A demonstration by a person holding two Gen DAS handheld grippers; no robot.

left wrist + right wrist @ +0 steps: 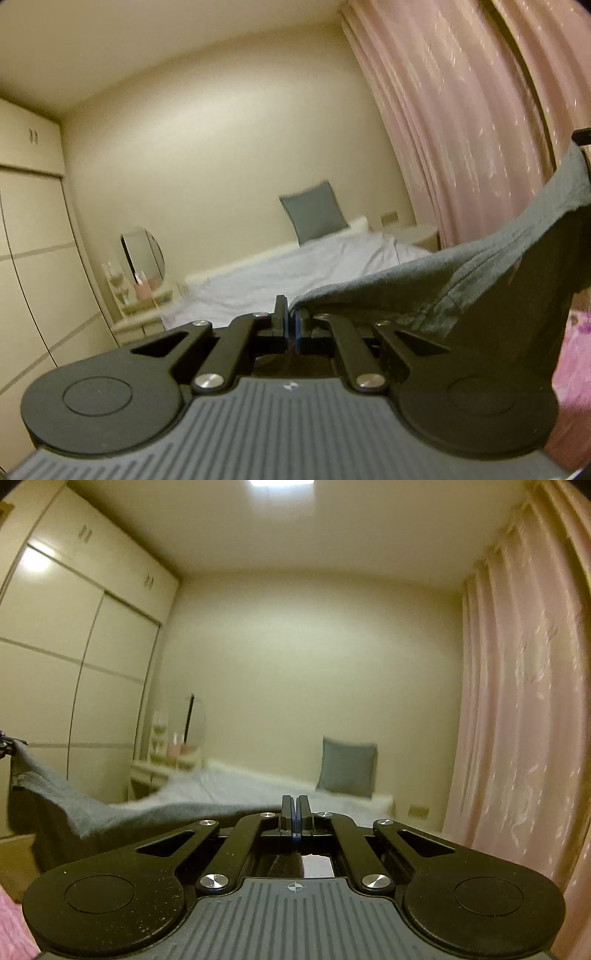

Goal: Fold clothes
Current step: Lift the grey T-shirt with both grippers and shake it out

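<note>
Both tools clamped on one grey knit cotton garment (480,273), held up in the air and stretched between them.

Left tool (290,317): fingers pinched together on a cloth edge; the fabric runs off to its right and up toward the other tool at the frame edge.
Right tool (295,812): fingers together too, blue pads meeting; grey garment comes in from its left and passes under the fingers. The pinch point itself is hidden from this view, so I read a grip from the taut span, not from seeing it.

Garment is ahead of and between the tools, above the white-sheeted bed (295,266) beyond. A dark sag hangs below the span, near the right tool's end.

Judgement on stage: fits either a shake-out before laying flat or carrying a fold over; can't separate those from here.

Doing it well:
- keep both tools level, equal tension, so the top edge stays straight
- don't pull harder, a thin pinch on knit can slip
- let the sag hang free, no twist, before it meets the bed

Containers: none holding clothes in view. Small jars on the cream side cabinet (147,771), contents too blurred to tell.
</note>
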